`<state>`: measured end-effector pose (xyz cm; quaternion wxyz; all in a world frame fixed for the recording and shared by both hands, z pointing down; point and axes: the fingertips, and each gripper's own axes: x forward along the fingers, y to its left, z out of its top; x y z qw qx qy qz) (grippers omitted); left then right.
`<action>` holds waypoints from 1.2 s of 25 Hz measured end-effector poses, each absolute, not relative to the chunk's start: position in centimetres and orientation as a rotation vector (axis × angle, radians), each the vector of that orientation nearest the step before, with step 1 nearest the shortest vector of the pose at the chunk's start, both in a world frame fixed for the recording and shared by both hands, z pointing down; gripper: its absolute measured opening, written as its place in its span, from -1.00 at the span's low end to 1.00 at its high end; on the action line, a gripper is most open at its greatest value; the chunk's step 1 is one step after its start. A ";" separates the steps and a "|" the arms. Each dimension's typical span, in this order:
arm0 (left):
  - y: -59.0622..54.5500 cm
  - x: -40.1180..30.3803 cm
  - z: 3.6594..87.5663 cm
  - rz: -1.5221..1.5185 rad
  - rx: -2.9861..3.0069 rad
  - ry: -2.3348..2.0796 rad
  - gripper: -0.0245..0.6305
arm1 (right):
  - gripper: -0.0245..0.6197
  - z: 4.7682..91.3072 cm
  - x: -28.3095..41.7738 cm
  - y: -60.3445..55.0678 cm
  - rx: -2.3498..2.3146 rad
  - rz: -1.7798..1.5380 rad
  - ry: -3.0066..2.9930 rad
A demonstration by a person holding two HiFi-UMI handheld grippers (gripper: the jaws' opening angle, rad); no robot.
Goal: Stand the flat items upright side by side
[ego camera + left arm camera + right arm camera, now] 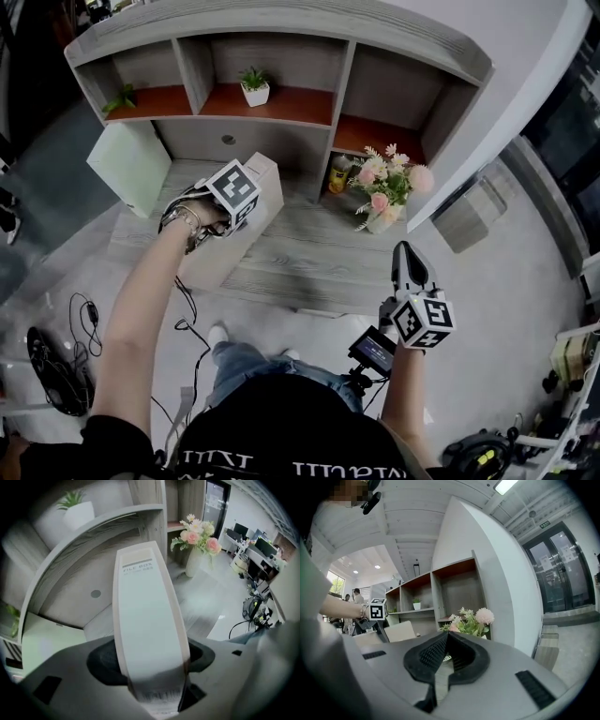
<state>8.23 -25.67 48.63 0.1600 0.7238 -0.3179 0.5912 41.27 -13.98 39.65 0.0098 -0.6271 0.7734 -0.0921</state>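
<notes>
File box: a beige file box [147,620] is held on the wood-grain desk [309,253], in front of the shelf unit [281,131]. Its narrow spine is turned toward the left gripper's camera. Whether it stands fully upright cannot be told.
Spine lettering: "FILE BOX" [137,566] is printed in grey capitals near the far end. A smaller line beneath it is too fine to be read.
Barcode label: a white label with bars [159,696] is seen on the spine at the jaws. Its digits are blurred.
Left gripper: the left gripper [225,208] is pointed steeply down, and its jaws are closed against the two broad faces of the box, with the spine between the pads.
Right gripper: the right gripper [411,255] is held level, well apart from the box, with its jaws brought together and nothing between them.
Marker cubes: black-and-white square patterns are carried on both cubes. No letters are shown.
Second box: a pale green file box [131,164] is placed at the desk's left end, beside the shelf unit. No print can be made out on it.
Desk, right: pink and white flowers in a vase [386,187] are set by the wall.
Shelf: a yellow bottle [338,176] with an unreadable label is kept in the lower right compartment, and a potted plant [254,89] in a white pot above.
Door sign: a green sign [543,525] is mounted over the glass doors, its text too small to be read.
</notes>
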 end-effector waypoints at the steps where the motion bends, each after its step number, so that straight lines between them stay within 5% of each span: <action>1: -25.8 7.7 48.1 1.650 2.083 -0.940 0.04 | -0.88 39.5 40.9 -14.2 -1.946 -0.280 2.429; 11: -28.3 2.6 42.2 1.062 2.302 -1.476 -0.03 | -0.88 38.7 37.4 -16.1 -1.851 -0.238 2.554; 30: -25.6 -6.1 41.4 0.541 2.286 -2.037 -0.04 | -0.88 40.0 35.4 -16.1 -1.820 -0.303 2.593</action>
